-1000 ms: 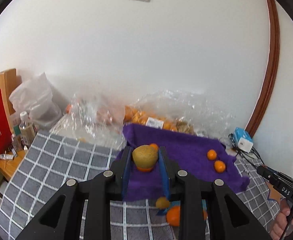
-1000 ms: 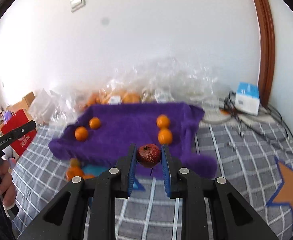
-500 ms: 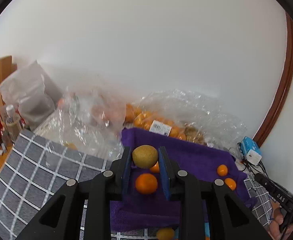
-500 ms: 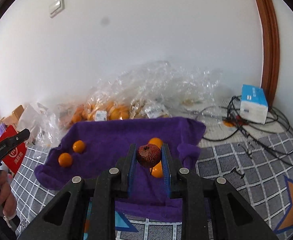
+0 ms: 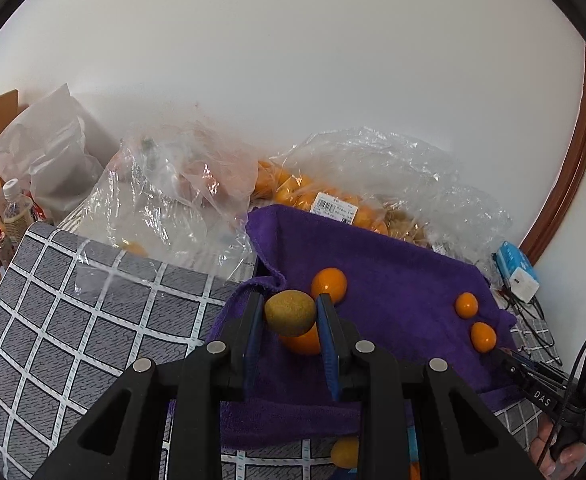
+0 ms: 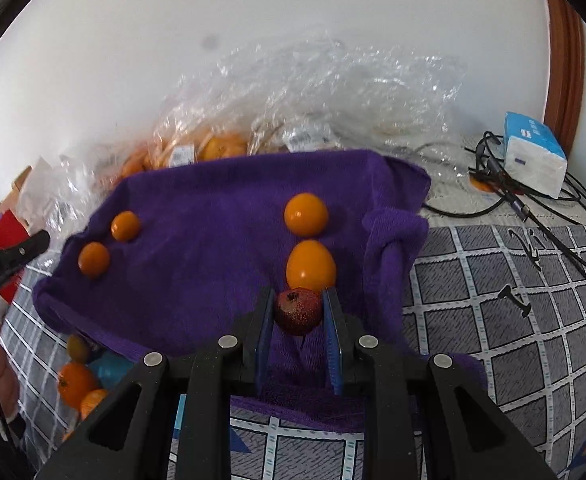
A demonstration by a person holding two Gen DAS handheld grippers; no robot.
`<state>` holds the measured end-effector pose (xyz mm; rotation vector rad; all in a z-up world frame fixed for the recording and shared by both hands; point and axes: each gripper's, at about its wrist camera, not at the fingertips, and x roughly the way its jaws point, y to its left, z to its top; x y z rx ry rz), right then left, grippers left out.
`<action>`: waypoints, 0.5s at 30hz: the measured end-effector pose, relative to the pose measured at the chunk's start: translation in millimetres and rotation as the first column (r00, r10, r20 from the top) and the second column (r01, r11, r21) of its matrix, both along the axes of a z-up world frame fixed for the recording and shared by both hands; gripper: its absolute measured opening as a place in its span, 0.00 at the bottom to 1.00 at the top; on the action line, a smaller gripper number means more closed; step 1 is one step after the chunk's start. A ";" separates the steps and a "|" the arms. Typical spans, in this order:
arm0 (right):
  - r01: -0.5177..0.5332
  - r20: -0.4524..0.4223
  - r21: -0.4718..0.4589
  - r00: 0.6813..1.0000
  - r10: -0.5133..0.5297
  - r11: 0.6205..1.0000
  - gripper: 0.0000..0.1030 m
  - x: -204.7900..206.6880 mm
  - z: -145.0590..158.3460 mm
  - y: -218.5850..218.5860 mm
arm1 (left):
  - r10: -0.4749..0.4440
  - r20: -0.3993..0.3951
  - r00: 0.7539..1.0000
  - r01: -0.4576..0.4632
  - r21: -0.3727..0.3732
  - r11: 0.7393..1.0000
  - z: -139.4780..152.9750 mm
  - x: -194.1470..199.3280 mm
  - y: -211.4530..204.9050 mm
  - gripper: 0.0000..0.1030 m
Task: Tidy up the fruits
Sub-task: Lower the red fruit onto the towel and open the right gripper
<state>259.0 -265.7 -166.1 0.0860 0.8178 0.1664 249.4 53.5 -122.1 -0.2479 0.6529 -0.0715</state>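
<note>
My left gripper [image 5: 290,312] is shut on a yellow-green round fruit [image 5: 289,313] and holds it over the left part of a purple towel [image 5: 393,272]. Two oranges lie on the towel just behind it, one [image 5: 329,285] in full view, one [image 5: 303,340] partly hidden by the fruit. Two small oranges [image 5: 466,305] lie at the towel's right. My right gripper [image 6: 298,311] is shut on a dark red fruit [image 6: 298,311] over the towel's [image 6: 213,248] near right part, just in front of two oranges [image 6: 310,266]. Two small oranges [image 6: 125,225] lie at its left.
Clear plastic bags of oranges [image 5: 325,200] lie against the wall behind the towel. Loose oranges [image 6: 75,384] sit on the checked cloth [image 5: 73,320] off the towel's near edge. A blue-white box [image 6: 533,158] and cables [image 6: 553,216] lie at the right. A bottle [image 5: 13,204] stands far left.
Both grippers have moved forward over the towel and tilted down, each still holding its fruit. The oranges on the towel now appear closer to both.
</note>
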 end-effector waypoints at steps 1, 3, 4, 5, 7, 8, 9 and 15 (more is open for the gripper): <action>0.001 -0.004 -0.005 1.000 -0.001 1.000 0.23 0.7 -1.6 0.6 | -0.005 -0.021 1.000 0.005 0.009 1.000 -1.9 1.9 -1.2 0.25; 0.006 -0.016 -0.006 1.000 -0.006 1.000 0.23 2.1 -4.3 0.4 | -0.023 -0.040 0.999 0.023 -0.001 1.000 -4.7 2.9 -1.9 0.25; 0.008 -0.022 -0.005 1.000 -0.008 1.000 0.23 2.3 -5.6 -0.1 | -0.031 -0.054 0.998 0.032 -0.001 1.000 -5.8 3.6 -3.5 0.25; 0.010 -0.026 -0.007 1.000 -0.010 1.000 0.23 2.6 -6.4 -0.3 | -0.038 -0.060 0.997 0.038 0.003 0.999 -6.6 3.7 -4.8 0.25; 0.012 -0.023 -0.006 1.000 -0.012 1.000 0.23 2.1 -6.9 -0.7 | -0.058 -0.076 0.995 0.059 0.013 0.998 -8.3 3.9 -9.2 0.25; 0.012 -0.024 -0.007 1.000 -0.012 1.000 0.24 3.0 -6.7 -1.0 | -0.059 -0.085 0.995 0.061 0.023 0.998 -9.4 4.2 -11.2 0.25; 0.012 -0.026 -0.006 1.000 -0.012 1.000 0.24 2.6 -6.4 -1.5 | -0.060 -0.096 0.994 0.064 0.034 0.997 -10.9 4.8 -13.0 0.25; 0.025 0.008 0.020 1.000 -0.025 0.999 0.42 -3.2 3.8 -7.3 | -0.069 -0.146 0.987 0.079 0.069 0.994 -21.4 10.5 -21.8 0.25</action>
